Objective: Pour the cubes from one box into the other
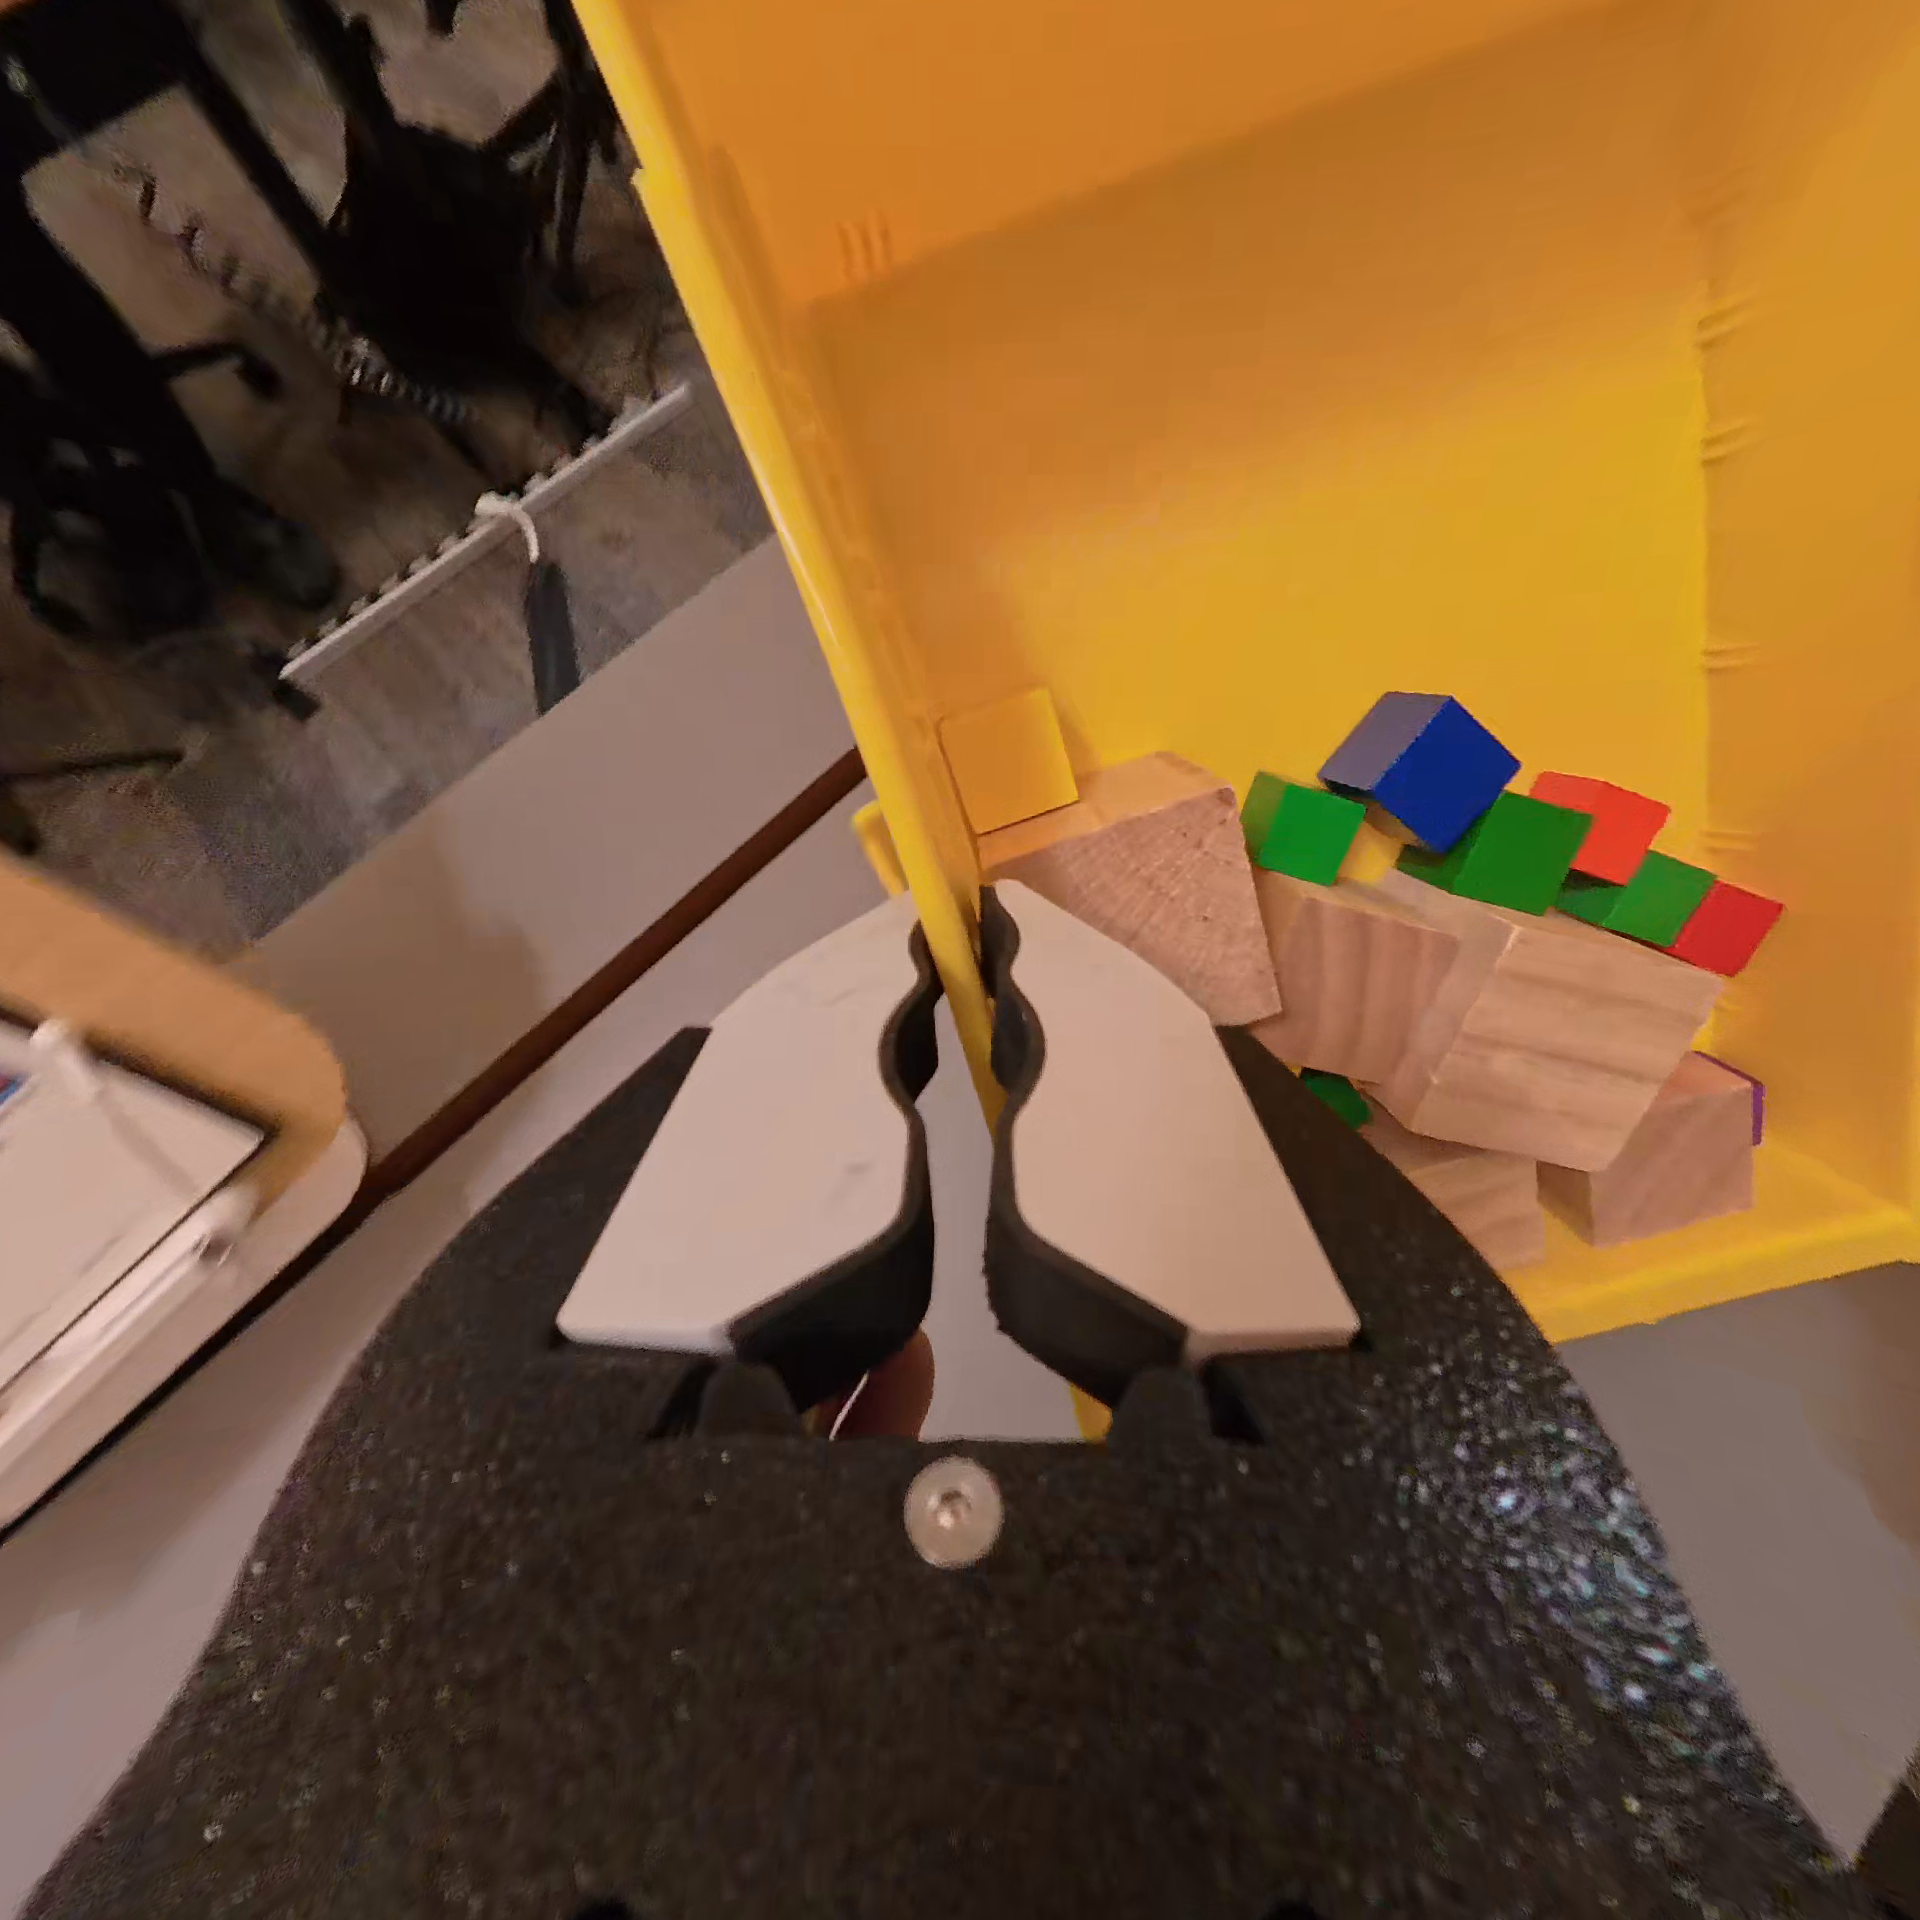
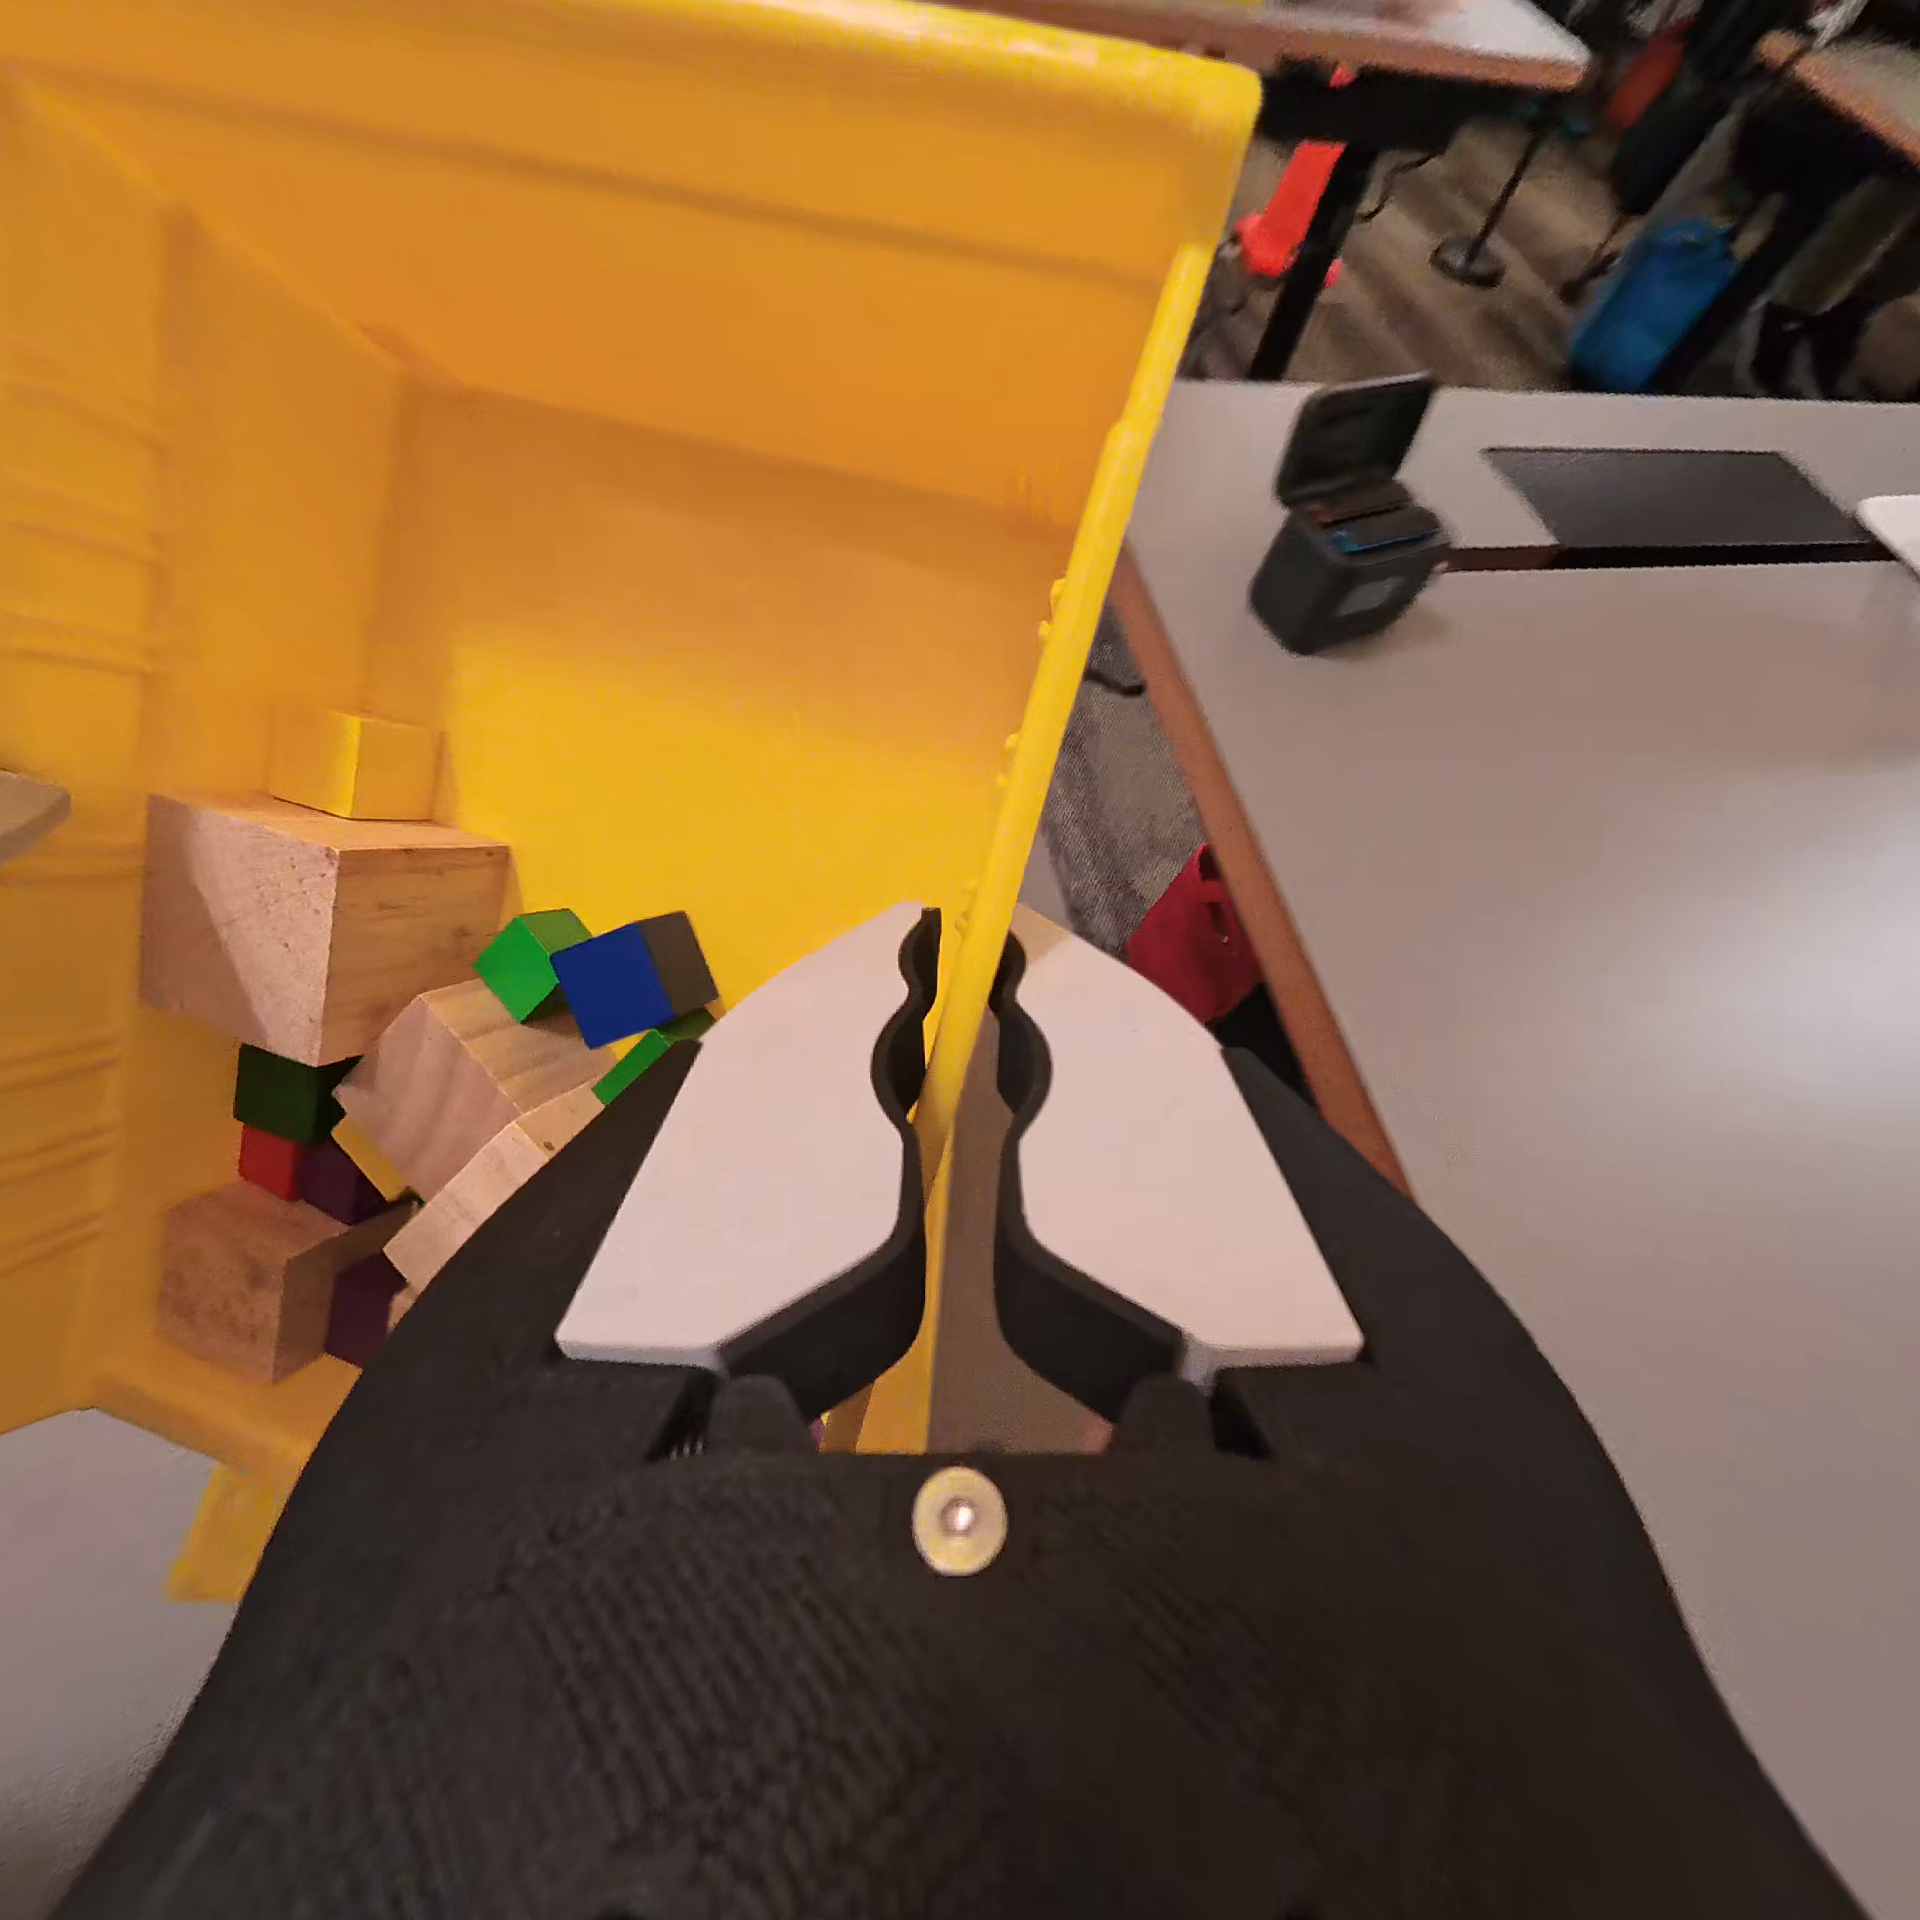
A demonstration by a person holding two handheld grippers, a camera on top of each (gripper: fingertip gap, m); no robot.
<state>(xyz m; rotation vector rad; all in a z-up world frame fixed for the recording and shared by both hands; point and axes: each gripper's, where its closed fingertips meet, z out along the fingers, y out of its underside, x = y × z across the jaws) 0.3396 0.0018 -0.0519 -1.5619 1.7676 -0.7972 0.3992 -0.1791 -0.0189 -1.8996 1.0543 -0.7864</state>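
Note:
A yellow plastic box (image 1: 1299,468) fills the left wrist view, tilted so its cubes pile at the low end. My left gripper (image 1: 961,935) is shut on its left side wall. The pile holds several plain wooden blocks (image 1: 1538,1029) and small coloured cubes, with a blue cube (image 1: 1439,769) on top. The same yellow box (image 2: 675,468) shows in the right wrist view, where my right gripper (image 2: 971,935) is shut on its right side wall. The wooden blocks (image 2: 312,925) and the blue cube (image 2: 613,982) lie at lower left there. The second box is not in view.
A grey table (image 2: 1610,935) with a brown edge lies to the right, bearing a small black case (image 2: 1345,530) and a dark flat pad (image 2: 1662,499). A white tray-like thing (image 1: 114,1226) sits at the left. Chairs and cables stand on the floor beyond.

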